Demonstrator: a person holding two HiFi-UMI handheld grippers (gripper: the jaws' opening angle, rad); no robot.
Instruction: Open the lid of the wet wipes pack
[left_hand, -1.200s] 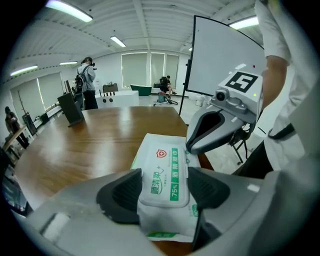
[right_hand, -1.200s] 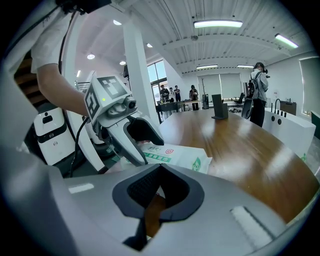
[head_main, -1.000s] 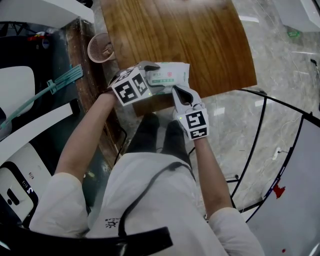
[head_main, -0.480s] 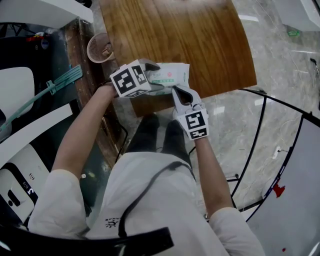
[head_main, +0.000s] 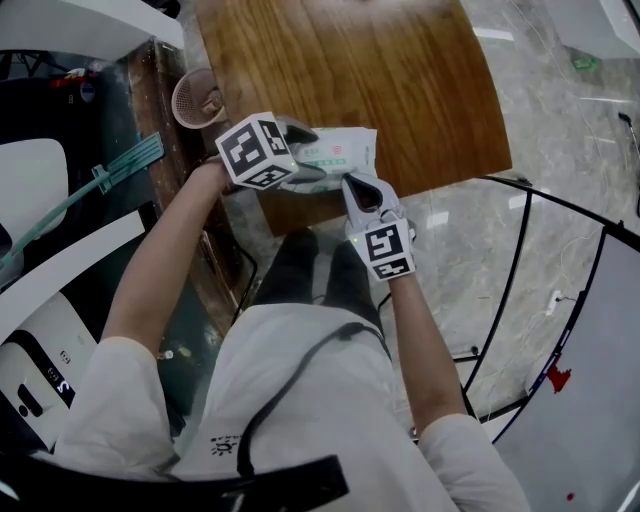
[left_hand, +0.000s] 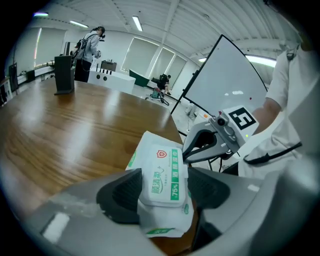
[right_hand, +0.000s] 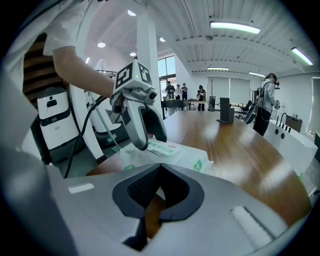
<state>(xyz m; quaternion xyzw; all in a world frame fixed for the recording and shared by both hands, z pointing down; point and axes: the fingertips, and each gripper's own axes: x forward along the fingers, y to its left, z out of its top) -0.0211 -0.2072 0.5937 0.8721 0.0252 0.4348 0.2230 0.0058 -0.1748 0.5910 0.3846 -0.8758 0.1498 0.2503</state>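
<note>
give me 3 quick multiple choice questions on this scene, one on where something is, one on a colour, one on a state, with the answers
1. Where does the wet wipes pack lie?
A) at the near edge of the wooden table
B) on a shelf
C) inside a drawer

2. What colour is the pack's wrapper?
A) black
B) white with green print
C) plain yellow

3. How is the pack's lid?
A) swung fully open
B) torn off
C) flat and shut

Answers: 1 A, the head view shows it at the table's near edge. 2 B, both gripper views show white film with green marks. 3 C, the left gripper view shows it lying flat on the pack.
</note>
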